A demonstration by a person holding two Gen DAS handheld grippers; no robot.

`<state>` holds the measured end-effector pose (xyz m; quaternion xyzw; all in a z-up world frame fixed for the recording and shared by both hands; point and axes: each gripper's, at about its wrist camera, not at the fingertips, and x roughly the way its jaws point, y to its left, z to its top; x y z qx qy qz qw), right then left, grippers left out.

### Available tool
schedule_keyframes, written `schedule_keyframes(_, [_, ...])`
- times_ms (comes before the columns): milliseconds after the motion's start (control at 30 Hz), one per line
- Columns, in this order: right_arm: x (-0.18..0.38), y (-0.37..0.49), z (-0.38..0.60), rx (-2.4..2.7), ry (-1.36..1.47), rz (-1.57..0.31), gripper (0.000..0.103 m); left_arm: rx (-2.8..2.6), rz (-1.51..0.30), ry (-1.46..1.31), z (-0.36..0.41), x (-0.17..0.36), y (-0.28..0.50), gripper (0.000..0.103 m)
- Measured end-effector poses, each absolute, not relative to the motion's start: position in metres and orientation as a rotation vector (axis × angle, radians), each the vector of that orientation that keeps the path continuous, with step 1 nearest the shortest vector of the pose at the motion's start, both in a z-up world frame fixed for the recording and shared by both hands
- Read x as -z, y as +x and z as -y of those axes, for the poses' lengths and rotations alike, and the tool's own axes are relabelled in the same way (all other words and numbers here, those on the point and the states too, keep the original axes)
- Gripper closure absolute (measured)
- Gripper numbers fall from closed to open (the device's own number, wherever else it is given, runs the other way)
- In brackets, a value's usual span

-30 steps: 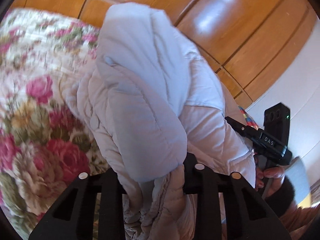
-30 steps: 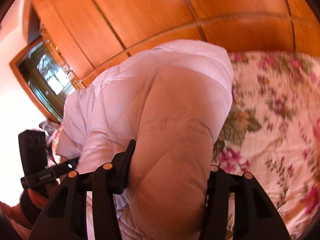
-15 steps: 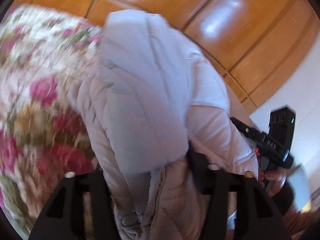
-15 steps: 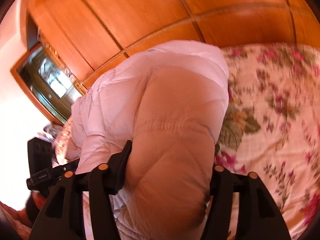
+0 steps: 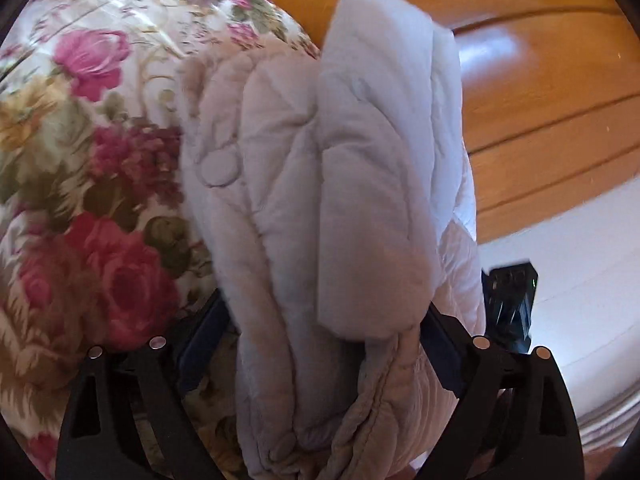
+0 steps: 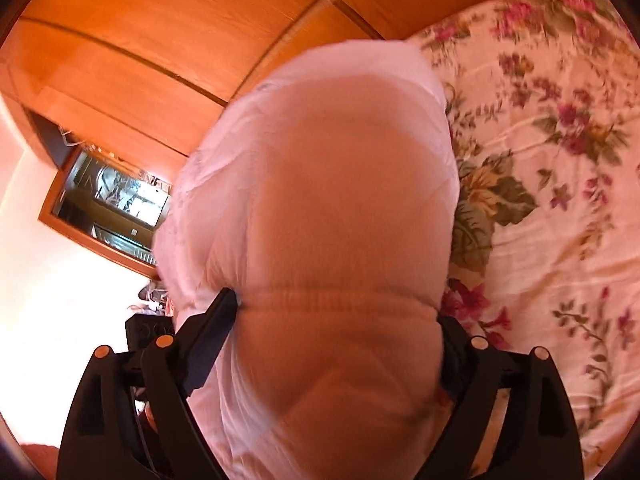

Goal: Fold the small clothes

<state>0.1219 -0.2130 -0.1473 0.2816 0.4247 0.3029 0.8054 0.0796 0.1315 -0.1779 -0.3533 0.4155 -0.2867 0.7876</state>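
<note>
A pale pink quilted puffer jacket (image 5: pixel 304 208) with a whiter lining fills the middle of both views and hangs bunched above the floral bedspread. My left gripper (image 5: pixel 320 320) is shut on a thick fold of it; a round snap button shows on the left panel. My right gripper (image 6: pixel 336 312) is shut on the jacket (image 6: pixel 328 208) too, its jaws pressing the padded bulk from both sides. The right gripper's body (image 5: pixel 512 308) shows at the right of the left wrist view, and the left gripper's body (image 6: pixel 148 332) shows low left in the right wrist view. The fingertips are hidden by fabric.
A floral bedspread (image 5: pixel 80 160) lies under and left of the jacket; it also covers the right of the right wrist view (image 6: pixel 560 160). Orange wooden wardrobe doors (image 6: pixel 160 40) stand behind. A white wall (image 5: pixel 580 260) and a wood-framed mirror (image 6: pixel 112 208) are beyond.
Both grippers have tilted and swung with the jacket still gripped. The views have rotated, and more bedspread shows at the left of the left wrist view. The jacket looms larger.
</note>
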Motion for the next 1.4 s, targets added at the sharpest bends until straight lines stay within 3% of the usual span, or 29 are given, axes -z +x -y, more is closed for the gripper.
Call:
schedule_keyframes(67, [0.146,0.122,0.208,-0.627,0.576,-0.896,0.020,0.675,-0.915,-0.719,-0.121,0.176,0.083,0.024])
schedule_keyframes(167, [0.135,0.112,0.198,-0.596,0.491,-0.857,0.038,0.701,-0.905,-0.777,-0.121,0.181,0.087,0.045])
schedule_keyframes(267, [0.119,0.099,0.187,-0.573,0.368,-0.798,0.049,0.680,-0.873,-0.755,-0.122,0.178,0.084,0.059])
schedule_keyframes(367, [0.106,0.090,0.178,-0.567,0.301,-0.731,0.054,0.659,-0.832,-0.650,-0.110,0.162,0.077,0.071])
schedule_keyframes(467, [0.091,0.084,0.163,-0.546,0.214,-0.655,0.056,0.659,-0.776,-0.594,-0.105,0.142,0.073,0.077])
schedule_keyframes(733, [0.067,0.112,0.166,-0.494,0.156,-0.478,0.056,0.644,-0.675,-0.462,-0.090,0.102,0.100,0.078])
schedule_keyframes(1000, [0.067,0.178,0.174,-0.409,0.067,-0.341,0.056,0.606,-0.586,-0.362,-0.076,0.073,0.176,0.078])
schedule_keyframes(1100, [0.086,0.206,0.181,-0.357,0.052,-0.396,0.055,0.567,-0.588,-0.328,-0.066,0.077,0.208,0.078])
schedule_keyframes(1200, [0.106,0.234,0.204,-0.317,0.146,-0.500,0.047,0.538,-0.640,-0.333,-0.056,0.093,0.232,0.076])
schedule_keyframes(1267, [0.119,0.240,0.215,-0.297,0.205,-0.540,0.040,0.528,-0.678,-0.352,-0.055,0.109,0.250,0.069])
schedule_keyframes(1400, [0.133,0.237,0.213,-0.266,0.158,-0.524,0.039,0.524,-0.742,-0.418,-0.058,0.132,0.268,0.055])
